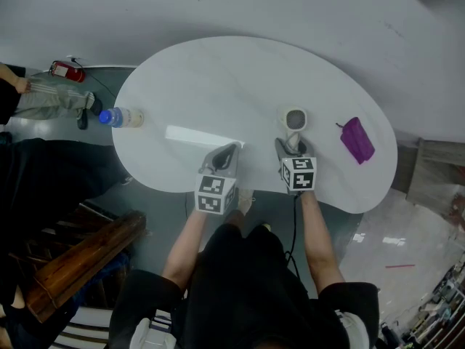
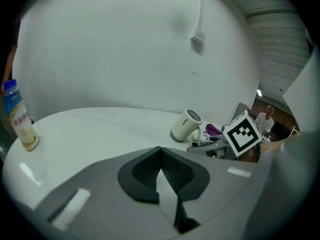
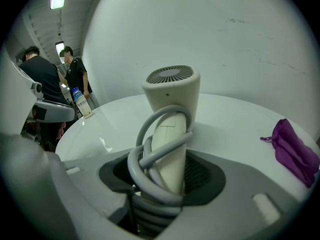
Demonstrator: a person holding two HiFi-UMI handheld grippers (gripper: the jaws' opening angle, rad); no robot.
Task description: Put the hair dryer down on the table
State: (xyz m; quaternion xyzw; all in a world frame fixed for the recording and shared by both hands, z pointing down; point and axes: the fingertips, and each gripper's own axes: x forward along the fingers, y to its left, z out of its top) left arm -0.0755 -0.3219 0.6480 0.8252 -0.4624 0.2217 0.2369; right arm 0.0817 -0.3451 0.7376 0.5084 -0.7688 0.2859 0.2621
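A cream hair dryer (image 1: 294, 118) rests its barrel on the white oval table (image 1: 218, 78), handle pointing back toward me. In the right gripper view the hair dryer (image 3: 170, 99) has its grey cord (image 3: 150, 154) wound round the handle, which stands between the jaws of my right gripper (image 3: 165, 171). Dark pad surface shows on both sides of the handle, so the jaws look slack and open around it. My left gripper (image 2: 161, 156) hovers over the table's near edge, shut and empty. From there the hair dryer (image 2: 186, 125) lies to its right.
A plastic bottle (image 1: 123, 117) lies near the table's left edge. A purple pouch (image 1: 357, 139) lies at the right. A red fire extinguisher (image 1: 67, 70) and a wooden bench (image 1: 80, 260) are on the floor at the left. Two people (image 3: 75, 74) stand beyond the table.
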